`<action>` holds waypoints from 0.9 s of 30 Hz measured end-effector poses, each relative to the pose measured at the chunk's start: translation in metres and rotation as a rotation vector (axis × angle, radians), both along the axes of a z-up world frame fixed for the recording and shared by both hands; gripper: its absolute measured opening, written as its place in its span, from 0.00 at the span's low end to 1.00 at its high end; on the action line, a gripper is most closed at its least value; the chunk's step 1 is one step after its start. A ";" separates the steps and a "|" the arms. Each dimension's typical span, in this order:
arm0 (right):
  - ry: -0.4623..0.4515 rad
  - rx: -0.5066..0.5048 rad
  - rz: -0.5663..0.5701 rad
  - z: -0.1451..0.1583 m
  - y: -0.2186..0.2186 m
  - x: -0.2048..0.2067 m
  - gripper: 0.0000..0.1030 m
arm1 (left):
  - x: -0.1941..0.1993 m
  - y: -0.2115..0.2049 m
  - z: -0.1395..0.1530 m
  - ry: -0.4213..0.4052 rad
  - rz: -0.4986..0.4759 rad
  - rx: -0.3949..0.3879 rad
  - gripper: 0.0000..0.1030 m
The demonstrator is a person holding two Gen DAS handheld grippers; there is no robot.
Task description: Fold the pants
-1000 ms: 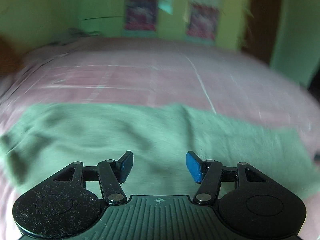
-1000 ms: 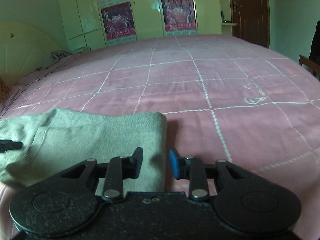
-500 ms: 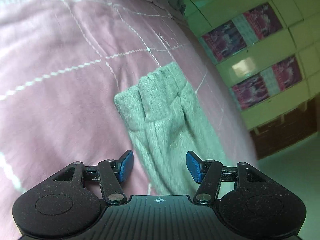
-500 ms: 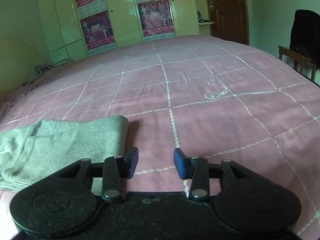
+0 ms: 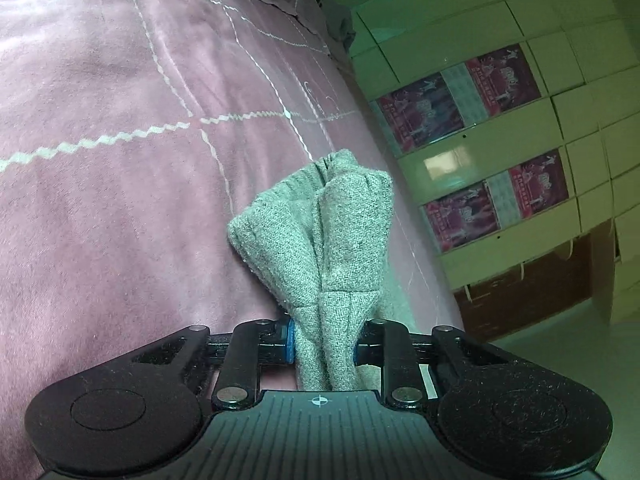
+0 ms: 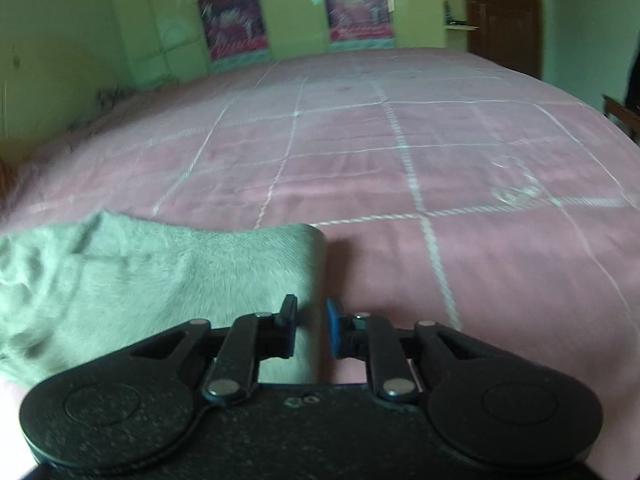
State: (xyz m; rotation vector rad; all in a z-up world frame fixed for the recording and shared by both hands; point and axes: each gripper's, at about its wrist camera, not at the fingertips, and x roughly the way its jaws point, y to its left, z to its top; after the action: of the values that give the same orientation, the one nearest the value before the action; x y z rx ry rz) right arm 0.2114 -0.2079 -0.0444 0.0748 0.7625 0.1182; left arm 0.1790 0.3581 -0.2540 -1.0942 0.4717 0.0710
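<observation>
Left tongs (image 5: 323, 345) closed on a bunched end of the grey pants (image 5: 320, 240); cloth pinched between both blue pads, gathered into vertical pleats, running straight ahead from the tips and ending at a blunt cuff-like edge. That end looks raised off the pink bed (image 5: 100, 180) (contact under the bundle not visible).

Right tongs (image 6: 311, 330) narrowly parted, pads not touching. The folded right edge of the pants (image 6: 168, 272) lies in the gap between them, the bulk spreading left of the tips. Whether the pads actually bite cloth, cannot tell (view is blurred).

Pants lie flat near the front edge of the bed, long axis across, left to right, one tongs at each end.

Judgement: the coming fold turns on that axis; the left end, already gripped, is the one free to travel toward the right.
</observation>
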 end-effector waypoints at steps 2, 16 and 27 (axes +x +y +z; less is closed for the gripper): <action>0.038 -0.029 -0.009 -0.008 0.008 0.026 0.17 | -0.001 0.003 -0.001 -0.005 -0.007 -0.003 0.23; 0.026 -0.060 -0.006 -0.004 -0.001 0.033 0.19 | -0.020 -0.007 0.006 -0.001 0.026 0.095 0.23; -0.133 0.015 -0.110 0.019 -0.067 -0.045 0.22 | 0.012 -0.089 0.156 -0.181 -0.154 0.406 0.19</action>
State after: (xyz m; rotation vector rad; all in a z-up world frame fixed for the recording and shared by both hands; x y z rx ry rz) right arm 0.1660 -0.2753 -0.0255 0.1215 0.6233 0.0235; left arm 0.1905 0.2689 -0.0977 -0.6563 0.3571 -0.0660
